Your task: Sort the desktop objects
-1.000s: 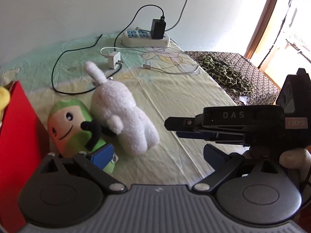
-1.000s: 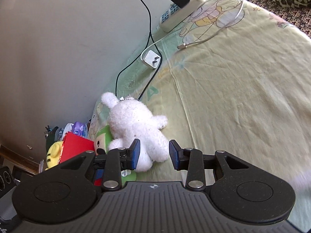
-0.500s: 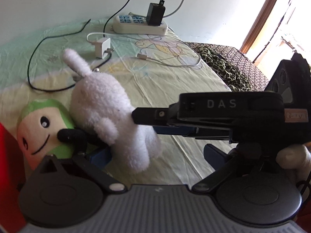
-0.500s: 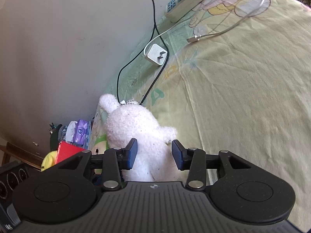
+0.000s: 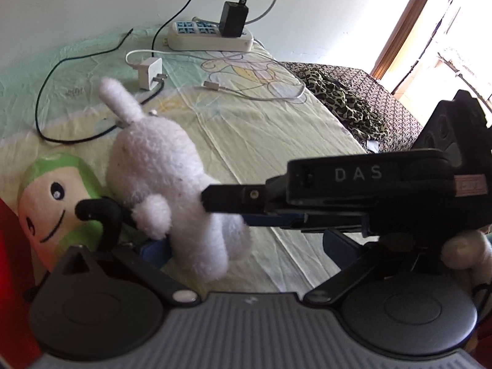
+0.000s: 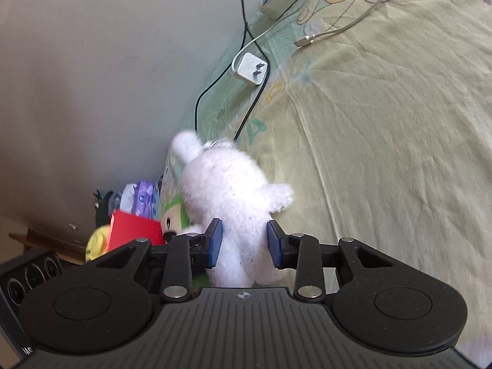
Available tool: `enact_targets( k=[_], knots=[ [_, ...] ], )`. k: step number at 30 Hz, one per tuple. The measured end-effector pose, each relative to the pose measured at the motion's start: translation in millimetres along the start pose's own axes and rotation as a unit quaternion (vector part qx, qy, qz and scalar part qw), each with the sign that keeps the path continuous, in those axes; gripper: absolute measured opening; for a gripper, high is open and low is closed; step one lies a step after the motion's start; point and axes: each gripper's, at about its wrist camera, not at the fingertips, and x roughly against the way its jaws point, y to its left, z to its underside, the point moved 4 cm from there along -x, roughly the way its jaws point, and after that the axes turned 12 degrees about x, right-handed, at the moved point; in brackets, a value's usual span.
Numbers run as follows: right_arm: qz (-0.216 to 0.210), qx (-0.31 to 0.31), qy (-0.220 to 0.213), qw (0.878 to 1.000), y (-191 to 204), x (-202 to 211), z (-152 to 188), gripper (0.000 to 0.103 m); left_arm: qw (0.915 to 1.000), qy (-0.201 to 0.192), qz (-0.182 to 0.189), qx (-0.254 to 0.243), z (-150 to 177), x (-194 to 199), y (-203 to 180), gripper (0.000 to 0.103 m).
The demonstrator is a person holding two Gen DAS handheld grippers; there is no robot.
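Right wrist view: right gripper [image 6: 241, 241] has its blue pads either side of the fluffy white plush rabbit's [image 6: 235, 196] lower body, jaws at a medium gap, pads at or near the fur. Can't tell if it's clamped yet. The rabbit lies on the pale yellow-green printed sheet [image 6: 384, 123] covering the table, leaning against the green-headed plush doll [image 5: 50, 196], with the red box [image 6: 135, 226] just beside the doll.

Left wrist view: left gripper [image 5: 246, 246] is spread wide, holding nothing, one pad tucked beside the rabbit's underside.

Handling guess: light, soft, squashy and not fragile. Pile compresses, so a shallow pinch may slip off fur. Better to grab the thick torso than the ear or stubby arm, and close well in. White charger plug [image 6: 250, 69] and black cable [image 6: 246, 117] lie near the ear, so watch for a snag on lift.
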Motion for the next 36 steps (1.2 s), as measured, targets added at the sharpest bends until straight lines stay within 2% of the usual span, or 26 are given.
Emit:
enact_targets(
  k=[5, 12, 21, 26, 31, 36],
  knots=[
    [0.004, -0.008, 0.003, 1.000, 1.7, 29.1, 22.7, 0.035, 0.9996, 0.013, 0.027, 0.001, 14.0, 13.0, -14.0, 0.100],
    [0.008, -0.027, 0.012, 1.000, 7.7, 61.4, 65.7, 0.036, 0.9982, 0.030, 0.038, -0.036, 52.0, 34.1, -41.4, 0.100],
    [0.002, -0.038, 0.039, 0.999, 20.6, 71.0, 114.6, 0.040, 0.9961, 0.065, 0.048, -0.035, 98.4, 60.0, -39.5, 0.100],
    [0.004, -0.031, 0.014, 0.999, 21.2, 83.8, 107.6, 0.042, 0.9970, 0.057, 0.050, -0.012, 94.3, 66.2, -25.3, 0.101],
    [0.027, -0.013, -0.024, 0.999, 20.3, 92.1, 87.9, 0.042, 0.9976, 0.039, 0.057, -0.003, 86.1, 74.1, -19.2, 0.101],
    [0.033, -0.003, -0.034, 0.999, 24.3, 75.3, 76.4, 0.041, 0.9973, 0.053, 0.047, 0.016, 84.3, 48.5, -7.1, 0.101]
  ],
)
